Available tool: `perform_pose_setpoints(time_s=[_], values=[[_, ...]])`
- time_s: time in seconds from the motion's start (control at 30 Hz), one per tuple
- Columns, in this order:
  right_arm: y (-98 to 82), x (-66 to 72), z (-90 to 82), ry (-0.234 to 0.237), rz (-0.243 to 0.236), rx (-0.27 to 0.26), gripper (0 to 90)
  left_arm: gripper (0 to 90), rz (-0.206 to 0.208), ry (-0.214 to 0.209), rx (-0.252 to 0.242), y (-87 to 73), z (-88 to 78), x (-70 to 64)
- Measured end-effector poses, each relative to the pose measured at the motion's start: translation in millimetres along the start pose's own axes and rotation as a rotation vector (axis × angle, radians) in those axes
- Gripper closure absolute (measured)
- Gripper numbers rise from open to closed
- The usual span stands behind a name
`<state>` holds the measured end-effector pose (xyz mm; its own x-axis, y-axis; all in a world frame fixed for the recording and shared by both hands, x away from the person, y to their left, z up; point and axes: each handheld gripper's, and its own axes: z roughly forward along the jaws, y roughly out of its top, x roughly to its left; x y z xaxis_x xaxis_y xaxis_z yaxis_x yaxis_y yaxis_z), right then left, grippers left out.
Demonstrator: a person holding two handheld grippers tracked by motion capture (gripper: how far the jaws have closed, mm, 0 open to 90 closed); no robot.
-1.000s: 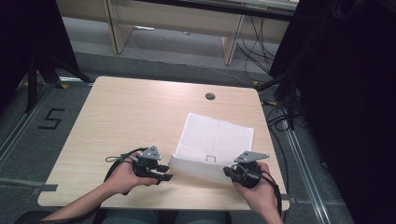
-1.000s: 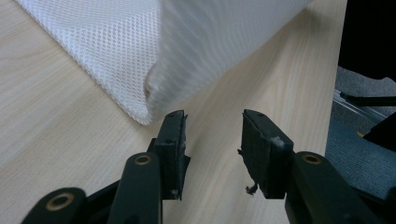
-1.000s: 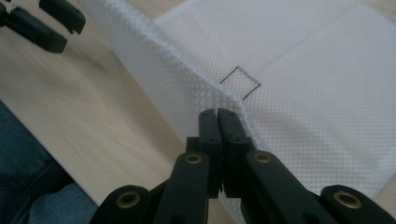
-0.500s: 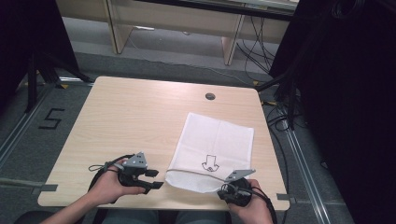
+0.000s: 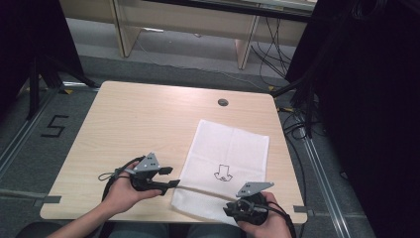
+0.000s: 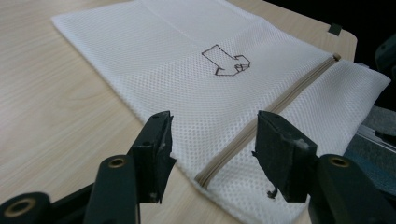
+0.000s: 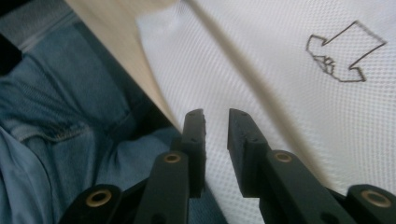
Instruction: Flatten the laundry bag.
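My left gripper (image 6: 212, 156) has just spread its jaws wide and holds nothing, my right gripper (image 7: 215, 122) has just parted slightly, and the white mesh bag (image 5: 228, 163), flat on the table's (image 5: 138, 119) near-right part, looks light and floppy, so I'd pinch the zipper (image 6: 271, 114) hem.

mesh bag's (image 5: 229, 163) near corner hidden behind right hand-held gripper (image 5: 233, 210), arrow drawing's (image 7: 345, 53) inner marks blurred
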<state>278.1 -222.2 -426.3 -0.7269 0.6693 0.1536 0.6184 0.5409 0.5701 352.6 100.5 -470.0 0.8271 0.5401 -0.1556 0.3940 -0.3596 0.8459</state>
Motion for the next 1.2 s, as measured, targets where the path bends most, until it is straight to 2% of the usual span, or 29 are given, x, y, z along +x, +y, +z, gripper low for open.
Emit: perform_pose_setpoints(time_s=[0.07, 0.1, 0.17, 0.23, 0.27, 0.3, 0.37, 0.4, 0.43, 0.47, 0.5, 0.57, 0.63, 0.7, 0.77, 0.8, 0.83, 0.9, 0.93, 0.97, 1.0, 1.03, 1.07, 1.1, 1.17, 1.2], values=[[0.2, -3.0, -3.7, -0.007, 0.025, -0.022, 76.4, 46.3, 0.007, -0.023, 0.008, 0.0, 9.7, -2.2], [0.3, -8.8, -7.4, -0.035, 0.007, -0.043, 76.3, 47.2, 0.008, -0.033, 0.019, 0.0, 12.8, -3.0], [0.1, -15.2, -12.9, -0.056, 0.063, -0.054, 76.4, 48.3, 0.02, -0.049, 0.052, -0.4, 20.4, -4.6], [-2.8, -33.0, -14.3, -0.119, 0.107, -0.039, 78.6, 52.1, 0.017, -0.062, 0.086, -1.7, 26.6, -5.7], [-7.0, -51.1, -10.5, -0.187, 0.138, 0.003, 84.2, 56.3, 0.033, -0.075, 0.101, -2.6, 30.0, -4.5], [-7.0, -51.1, -10.5, -0.187, 0.138, 0.003, 84.2, 56.3, 0.023, -0.081, 0.108, -4.0, 33.3, -5.8], [-11.6, -70.6, -1.8, -0.222, 0.213, 0.091, 89.7, 63.0, 0.018, -0.103, 0.134, -5.5, 38.8, -6.8], [-12.7, -74.1, 2.0, -0.222, 0.233, 0.104, 90.0, 64.7, 0.03, -0.101, 0.148, -5.3, 40.3, -6.7], [-12.7, -74.1, 2.0, -0.222, 0.233, 0.104, 90.0, 64.7, 0.03, -0.109, 0.154, -5.5, 43.0, -7.7], [-14.3, -78.6, 7.2, -0.22, 0.246, 0.124, 90.0, 66.8, 0.057, -0.107, 0.165, -5.0, 45.0, -7.5], [-15.5, -81.4, 12.0, -0.227, 0.258, 0.15, 90.0, 68.4, 0.049, -0.106, 0.174, -5.5, 47.8, -8.9], [-17.4, -86.7, 21.0, -0.224, 0.281, 0.188, 90.0, 73.8, 0.098, -0.099, 0.196, -5.3, 49.5, -8.9], [-17.4, -87.2, 26.3, -0.208, 0.351, 0.216, 90.0, 77.0, 0.12, -0.092, 0.203, -6.7, 51.6, -11.7], [-17.8, -89.8, 32.3, -0.215, 0.357, 0.213, 90.0, 79.5, 0.146, -0.088, 0.246, -8.9, 52.5, -12.5], [-16.1, -90.9, 34.5, -0.213, 0.38, 0.211, 90.0, 81.1, 0.157, -0.09, 0.268, -11.9, 53.7, -13.7], [-15.5, -92.2, 34.8, -0.206, 0.365, 0.211, 90.0, 81.3, 0.159, -0.088, 0.273, -12.4, 53.3, -13.9], [-14.2, -91.9, 36.2, -0.206, 0.381, 0.204, 90.0, 81.6, 0.137, -0.081, 0.277, -12.7, 52.9, -14.8], [-12.6, -93.7, 38.1, -0.212, 0.387, 0.192, 90.0, 82.3, 0.14, -0.074, 0.298, -11.7, 51.5, -15.1], [-9.1, -94.3, 41.8, -0.214, 0.414, 0.17, 90.0, 82.5, 0.152, -0.074, 0.309, -11.1, 50.3, -14.8], [-9.1, -94.3, 41.8, -0.214, 0.414, 0.17, 90.0, 82.5, 0.141, -0.073, 0.319, -11.4, 48.9, -15.3], [-7.7, -94.9, 42.7, -0.211, 0.412, 0.174, 89.9, 82.5, 0.161, -0.071, 0.324, -11.1, 47.5, -14.4], [-7.9, -97.8, 43.4, -0.229, 0.368, 0.197, 89.6, 82.6, 0.174, -0.072, 0.357, -11.0, 44.6, -12.3], [-5.4, -96.9, 44.8, -0.22, 0.378, 0.191, 89.6, 82.6, 0.14, -0.07, 0.33, -12.4, 44.2, -13.6], [-1.3, -93.3, 47.5, -0.206, 0.408, 0.17, 89.5, 82.7, 0.138, -0.069, 0.345, -12.5, 42.8, -12.5], [4.3, -89.7, 52.3, -0.206, 0.373, 0.176, 86.9, 83.1, 0.143, -0.067, 0.36, -12.7, 39.1, -10.2], [4.3, -89.7, 52.3, -0.206, 0.373, 0.176, 86.9, 83.1, 0.128, -0.062, 0.364, -13.5, 37.7, -10.2]])
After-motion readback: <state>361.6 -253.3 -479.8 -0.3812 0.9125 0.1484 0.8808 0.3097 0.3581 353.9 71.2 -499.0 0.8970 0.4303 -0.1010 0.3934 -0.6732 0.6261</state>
